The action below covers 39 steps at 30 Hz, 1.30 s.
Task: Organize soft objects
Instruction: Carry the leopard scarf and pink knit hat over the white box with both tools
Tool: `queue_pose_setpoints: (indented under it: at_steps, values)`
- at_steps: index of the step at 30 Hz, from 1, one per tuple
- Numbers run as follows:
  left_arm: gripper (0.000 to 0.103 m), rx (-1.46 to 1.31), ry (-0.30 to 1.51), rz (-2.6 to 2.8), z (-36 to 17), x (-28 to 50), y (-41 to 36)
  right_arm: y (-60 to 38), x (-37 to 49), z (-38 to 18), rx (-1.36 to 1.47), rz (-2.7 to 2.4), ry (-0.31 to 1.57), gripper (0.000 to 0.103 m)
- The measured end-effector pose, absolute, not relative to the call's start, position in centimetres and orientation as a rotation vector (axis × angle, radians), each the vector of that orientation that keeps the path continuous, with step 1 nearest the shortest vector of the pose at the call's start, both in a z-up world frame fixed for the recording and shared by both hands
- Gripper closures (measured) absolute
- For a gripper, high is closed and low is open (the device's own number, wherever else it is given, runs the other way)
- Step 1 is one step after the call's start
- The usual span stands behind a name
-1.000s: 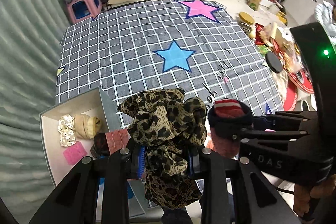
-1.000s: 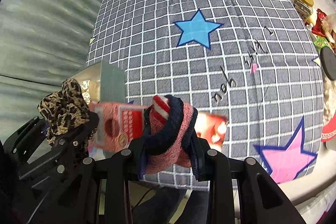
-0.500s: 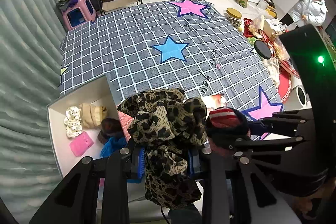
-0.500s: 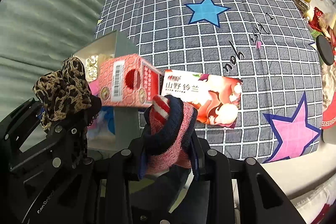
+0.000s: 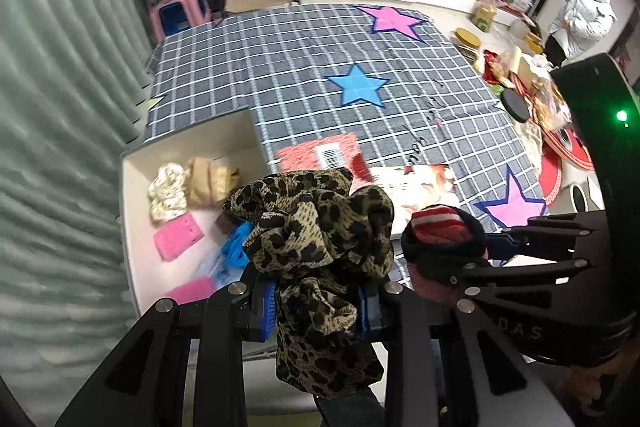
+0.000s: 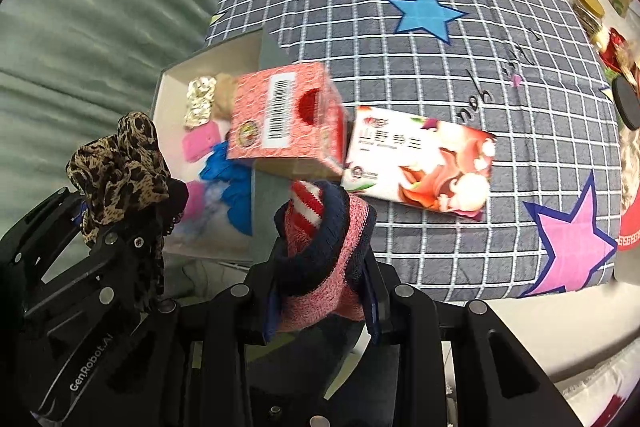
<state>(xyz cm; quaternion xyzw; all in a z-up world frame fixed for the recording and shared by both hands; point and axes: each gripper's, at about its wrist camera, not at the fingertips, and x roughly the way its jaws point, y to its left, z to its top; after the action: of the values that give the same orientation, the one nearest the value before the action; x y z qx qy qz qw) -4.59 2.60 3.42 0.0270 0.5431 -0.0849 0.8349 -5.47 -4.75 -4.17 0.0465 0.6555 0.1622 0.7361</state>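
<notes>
1. While clamped on a leopard-print scrunchie [image 5: 320, 227], the left gripper [image 5: 320, 307] hangs over the white box [image 5: 136, 227] edge.
2. Right gripper [image 6: 320, 291], just beside it, grips a knitted sock [image 6: 324, 227]; red carton [image 6: 284, 119] ahead.

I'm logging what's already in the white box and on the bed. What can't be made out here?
- White box, left wrist view: near contents behind the leopard scarf; blue item blurred.
- Red carton, right wrist view: motion-blurred, print unreadable.
- Pink knit sock, right wrist view: lower part hidden by right hand-held gripper.
</notes>
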Motion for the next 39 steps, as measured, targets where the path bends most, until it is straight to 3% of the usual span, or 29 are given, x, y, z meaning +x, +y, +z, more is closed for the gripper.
queue_pose_setpoints:
  at_steps: [39]
  values:
    - [0.070, -0.117, 1.225, 0.025, -0.1, -6.8, 10.4, 2.2, -6.0, -4.5, -0.091, 0.487, 1.460, 0.069]
